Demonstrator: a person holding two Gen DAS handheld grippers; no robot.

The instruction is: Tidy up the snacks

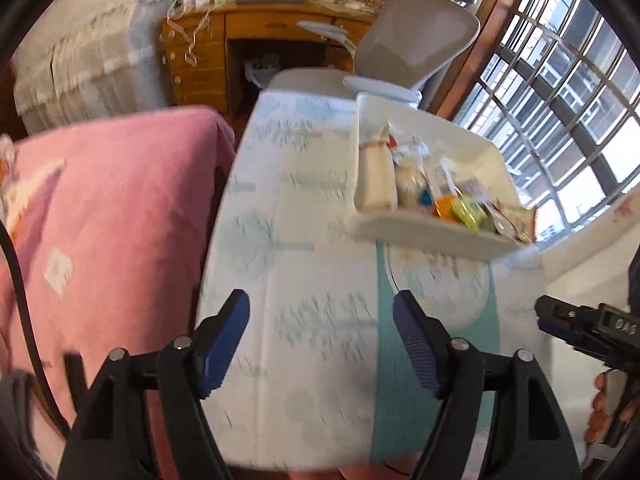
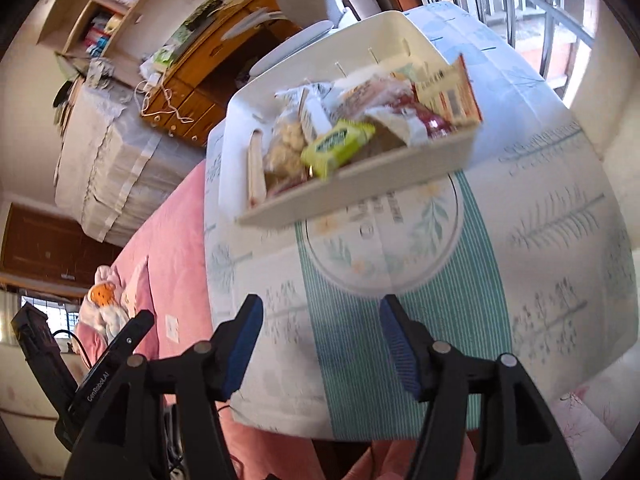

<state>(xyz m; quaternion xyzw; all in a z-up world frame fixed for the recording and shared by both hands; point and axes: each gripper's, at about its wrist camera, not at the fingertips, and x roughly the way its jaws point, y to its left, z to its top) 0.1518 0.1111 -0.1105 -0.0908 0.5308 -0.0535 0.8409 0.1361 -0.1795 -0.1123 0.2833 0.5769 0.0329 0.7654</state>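
A white plastic bin (image 1: 424, 229) stands on the table's patterned cloth (image 1: 312, 248), filled with several snack packets. Among them are a lime-green packet (image 2: 338, 145), a bag of pale puffs (image 2: 285, 148), a red pouch (image 2: 430, 118) and an orange-edged box (image 2: 452, 94). My left gripper (image 1: 320, 312) hovers open over the cloth in front of the bin, with nothing between its blue pads. My right gripper (image 2: 322, 312) is also open and empty, short of the bin's near wall (image 2: 360, 184). Both views are blurred.
A bed with a pink blanket (image 1: 120, 200) lies left of the table, with a doll (image 2: 105, 296) on it. Behind stand a grey office chair (image 1: 416, 48), a wooden desk (image 1: 248, 36) and a barred window (image 1: 560, 100). A hand (image 1: 600, 412) shows at the right edge.
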